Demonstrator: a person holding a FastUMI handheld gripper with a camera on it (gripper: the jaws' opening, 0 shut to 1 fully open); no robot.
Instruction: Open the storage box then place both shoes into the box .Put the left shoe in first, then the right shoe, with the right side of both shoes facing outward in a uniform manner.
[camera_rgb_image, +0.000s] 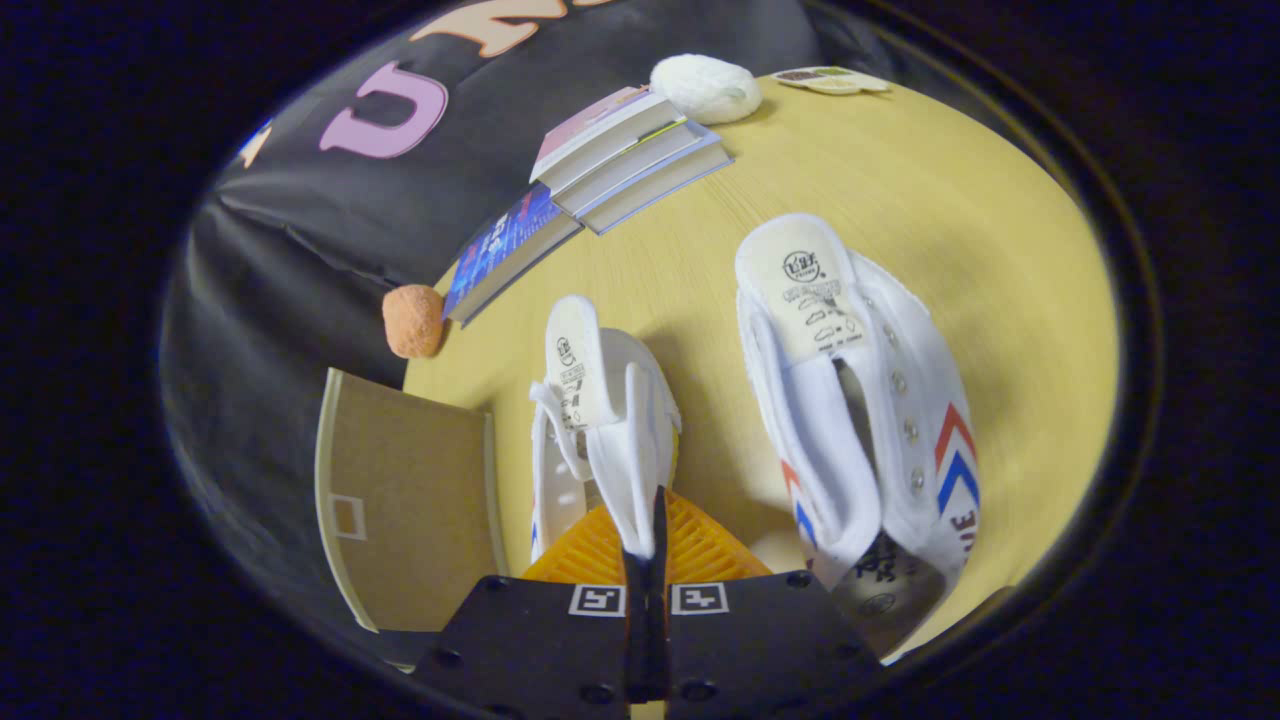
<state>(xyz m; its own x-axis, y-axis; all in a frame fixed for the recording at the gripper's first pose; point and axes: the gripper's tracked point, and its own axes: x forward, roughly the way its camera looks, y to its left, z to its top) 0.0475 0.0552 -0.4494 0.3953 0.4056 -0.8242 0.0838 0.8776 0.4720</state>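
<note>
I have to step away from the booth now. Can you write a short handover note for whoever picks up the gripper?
Gripper: shut on the collar of the held shoe, just ahead of the fingers.
Other shoe: standing free on the table, beside the held one.
Box: on the held shoe's other side, at the table edge, brown panel facing up; I cannot tell if it is open.
Done: one shoe gripped.
Left: both shoes into the box, left first, right sides outward.
</note>
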